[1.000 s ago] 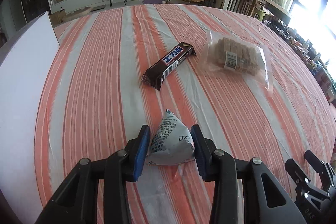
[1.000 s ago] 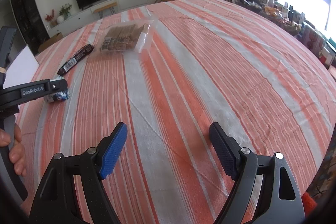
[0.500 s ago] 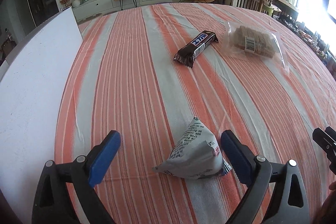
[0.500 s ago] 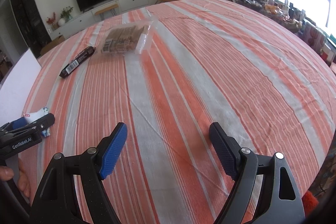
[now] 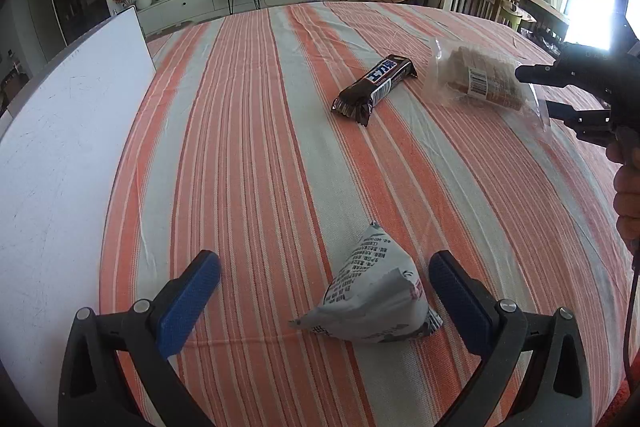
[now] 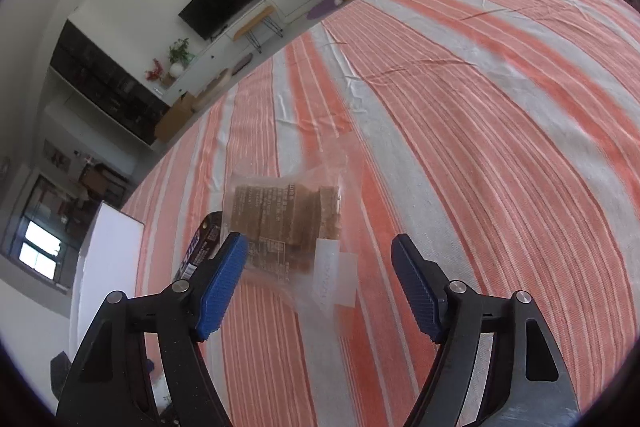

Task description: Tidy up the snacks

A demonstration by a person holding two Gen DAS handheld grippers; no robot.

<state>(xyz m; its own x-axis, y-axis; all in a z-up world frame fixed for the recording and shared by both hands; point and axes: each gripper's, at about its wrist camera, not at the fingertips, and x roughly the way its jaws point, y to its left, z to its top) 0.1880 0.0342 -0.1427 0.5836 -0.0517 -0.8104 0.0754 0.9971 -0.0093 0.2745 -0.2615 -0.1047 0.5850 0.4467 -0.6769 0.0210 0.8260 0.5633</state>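
A small grey-white triangular snack packet (image 5: 372, 303) lies on the striped cloth between the open fingers of my left gripper (image 5: 324, 291), untouched. A dark chocolate bar (image 5: 374, 89) lies farther off, with a clear bag of brown biscuits (image 5: 480, 83) to its right. My right gripper (image 6: 320, 279) is open and hovers just above the near end of the biscuit bag (image 6: 288, 223). The chocolate bar (image 6: 200, 247) shows partly behind its left finger. The right gripper also shows at the right edge of the left wrist view (image 5: 580, 95).
A white board (image 5: 60, 155) lies along the left of the table. The orange-and-white striped cloth (image 5: 260, 147) covers the table. Chairs, a TV cabinet and a window stand beyond the far edge.
My left gripper opened, let go of the triangular packet and backed off a little. My right gripper swung left and forward over to the biscuit bag.
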